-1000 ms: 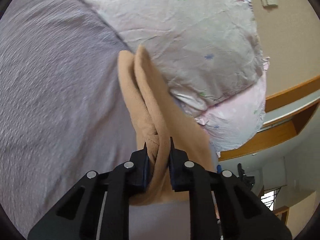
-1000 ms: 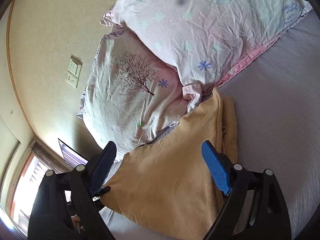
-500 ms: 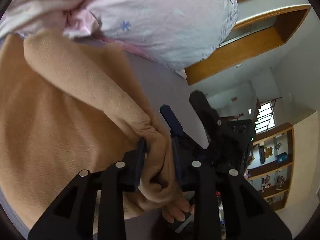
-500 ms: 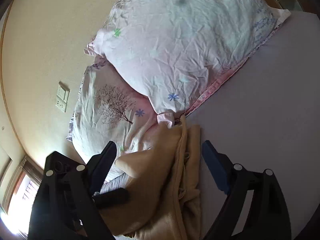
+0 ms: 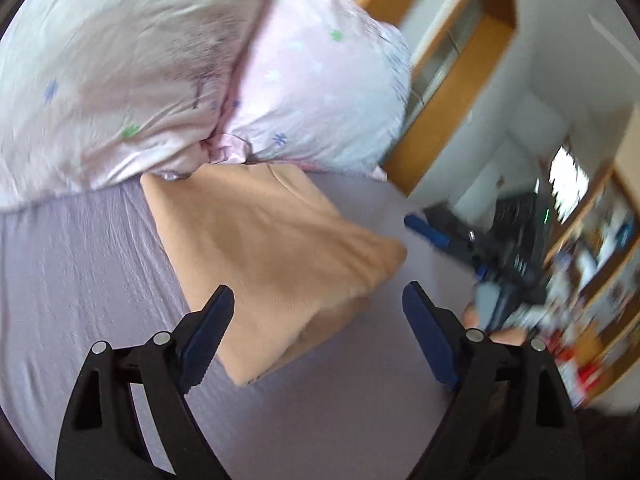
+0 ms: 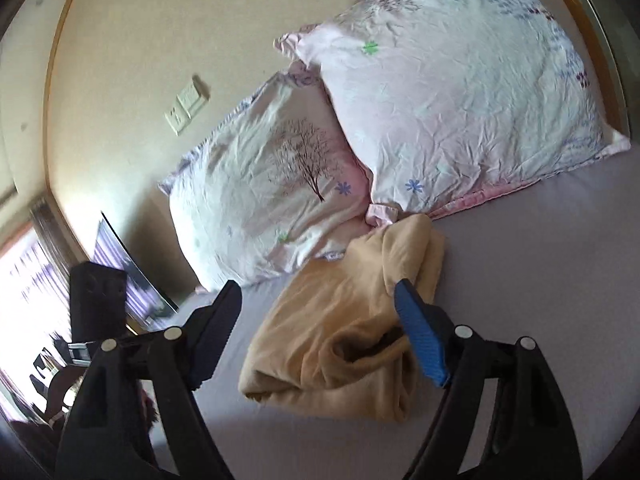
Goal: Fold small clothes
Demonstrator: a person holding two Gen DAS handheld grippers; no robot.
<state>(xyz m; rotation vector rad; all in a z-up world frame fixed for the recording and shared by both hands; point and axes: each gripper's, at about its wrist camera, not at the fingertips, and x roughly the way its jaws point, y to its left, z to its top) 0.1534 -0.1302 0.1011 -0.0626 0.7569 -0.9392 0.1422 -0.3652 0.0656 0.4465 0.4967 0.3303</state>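
A tan fleece garment (image 5: pixel 276 256) lies folded on the lilac bed sheet (image 5: pixel 80 272), its far end against the pillows; it also shows in the right wrist view (image 6: pixel 344 328), bunched and layered. My left gripper (image 5: pixel 318 312) is open and empty, just above the garment's near edge. My right gripper (image 6: pixel 318 300) is open and empty, hovering over the garment. The right gripper's blue finger (image 5: pixel 428 234) also shows in the left wrist view, to the right of the garment.
Two pink-white flowered pillows (image 6: pixel 448 92) (image 6: pixel 272 192) lie at the head of the bed against a beige wall (image 6: pixel 132 60) with a switch plate (image 6: pixel 186 104). A wooden frame (image 5: pixel 448 96) and shelves (image 5: pixel 600 280) stand off to the right.
My left gripper let go of the tan garment and opened. The garment now lies folded flat on the sheet. The right gripper stayed open and drew back a little.
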